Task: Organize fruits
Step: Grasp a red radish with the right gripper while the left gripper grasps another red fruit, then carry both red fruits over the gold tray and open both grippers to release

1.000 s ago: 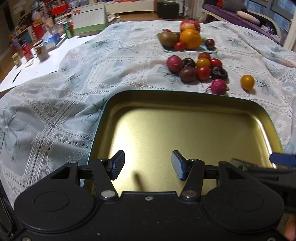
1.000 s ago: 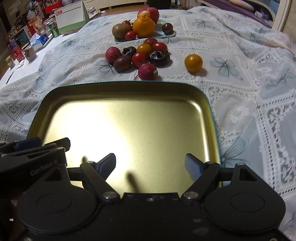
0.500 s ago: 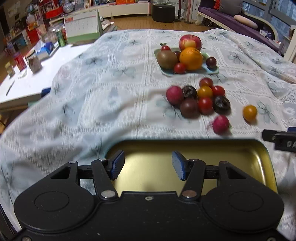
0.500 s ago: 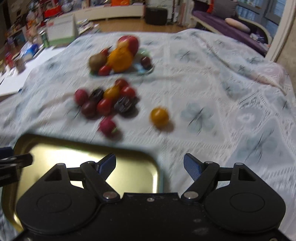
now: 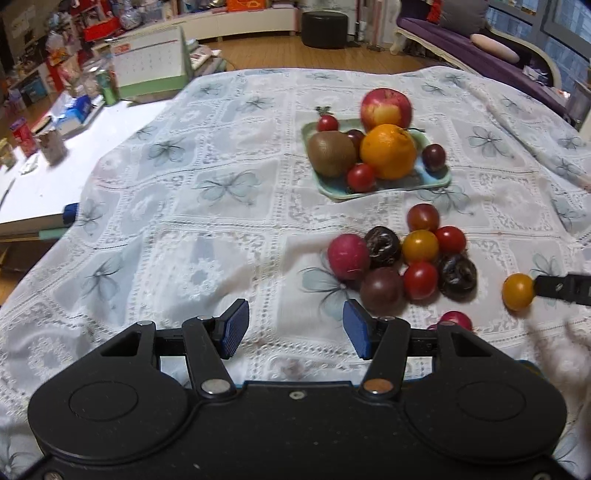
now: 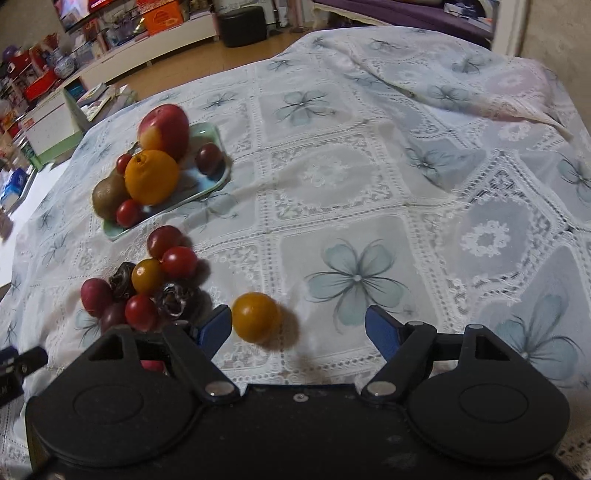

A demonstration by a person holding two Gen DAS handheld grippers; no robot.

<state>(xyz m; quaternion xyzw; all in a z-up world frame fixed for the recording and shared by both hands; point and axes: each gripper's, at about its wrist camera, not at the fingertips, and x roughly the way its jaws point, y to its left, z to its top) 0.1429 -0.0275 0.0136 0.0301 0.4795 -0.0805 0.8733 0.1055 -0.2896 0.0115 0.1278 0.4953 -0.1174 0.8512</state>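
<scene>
Wood floor (image 5: 258, 55), purple sofa (image 5: 461, 48) — black ottoman (image 5: 325, 27), cluttered shelves (image 5: 55, 62)

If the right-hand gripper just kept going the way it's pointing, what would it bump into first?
Most likely the lone orange tomato, which sits between the closing jaws of the right gripper, close to its left finger. Otherwise only tablecloth lies ahead. Depth is hard to judge.

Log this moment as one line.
left tongs: open, empty | right tongs: closing around yellow tomato, no grip | plate: full
</scene>
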